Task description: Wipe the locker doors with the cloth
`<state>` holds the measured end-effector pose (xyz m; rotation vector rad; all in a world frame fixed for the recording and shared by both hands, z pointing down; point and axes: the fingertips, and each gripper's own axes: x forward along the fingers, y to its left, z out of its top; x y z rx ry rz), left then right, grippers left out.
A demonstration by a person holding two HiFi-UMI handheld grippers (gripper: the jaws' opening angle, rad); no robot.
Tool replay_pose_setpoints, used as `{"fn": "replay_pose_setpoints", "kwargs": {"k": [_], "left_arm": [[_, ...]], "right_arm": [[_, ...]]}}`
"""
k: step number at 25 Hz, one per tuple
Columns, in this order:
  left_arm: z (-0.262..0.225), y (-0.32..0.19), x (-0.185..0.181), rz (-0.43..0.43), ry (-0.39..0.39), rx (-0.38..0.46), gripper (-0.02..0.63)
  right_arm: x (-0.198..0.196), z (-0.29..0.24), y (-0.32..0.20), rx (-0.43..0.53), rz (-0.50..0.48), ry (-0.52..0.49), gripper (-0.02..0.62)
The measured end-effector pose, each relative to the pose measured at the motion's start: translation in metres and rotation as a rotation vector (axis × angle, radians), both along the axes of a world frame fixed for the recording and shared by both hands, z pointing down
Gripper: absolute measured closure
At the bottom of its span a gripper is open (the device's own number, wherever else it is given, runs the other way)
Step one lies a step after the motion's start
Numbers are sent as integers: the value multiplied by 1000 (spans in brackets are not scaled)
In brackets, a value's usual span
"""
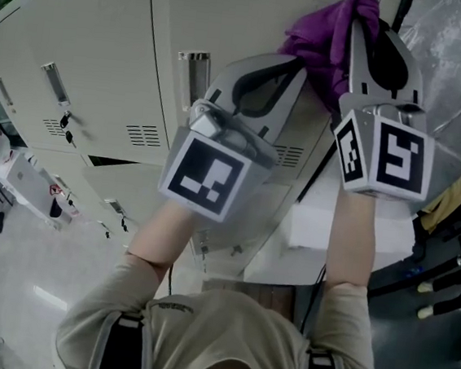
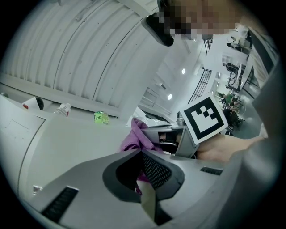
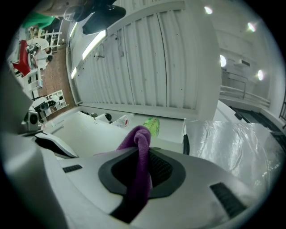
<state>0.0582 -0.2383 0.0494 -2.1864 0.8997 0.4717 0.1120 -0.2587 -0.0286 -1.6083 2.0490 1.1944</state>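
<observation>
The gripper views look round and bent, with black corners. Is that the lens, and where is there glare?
Yes, lens: in the left gripper view the ribbed wall bows into arcs; in the right gripper view the ceiling lamps burn white and the plastic sheet glints, while the purple cloth is crisp; the head view has no black corners.

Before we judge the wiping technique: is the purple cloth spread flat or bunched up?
Bunched up: the purple cloth sits in crumpled folds, pinched as a thick roll between the right tongs.
</observation>
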Motion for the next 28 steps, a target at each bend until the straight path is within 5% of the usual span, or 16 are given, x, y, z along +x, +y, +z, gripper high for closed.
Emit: {"fn": "replay_pose_setpoints", "kwargs": {"k": [15, 28], "left_arm": [[34, 4, -91, -204, 56, -69, 606], [54, -14, -119, -283, 31, -140, 606]], "right_arm": [[-122, 55, 8, -71, -313, 88, 548], [-158, 78, -8, -104, -271, 140, 548]]}}
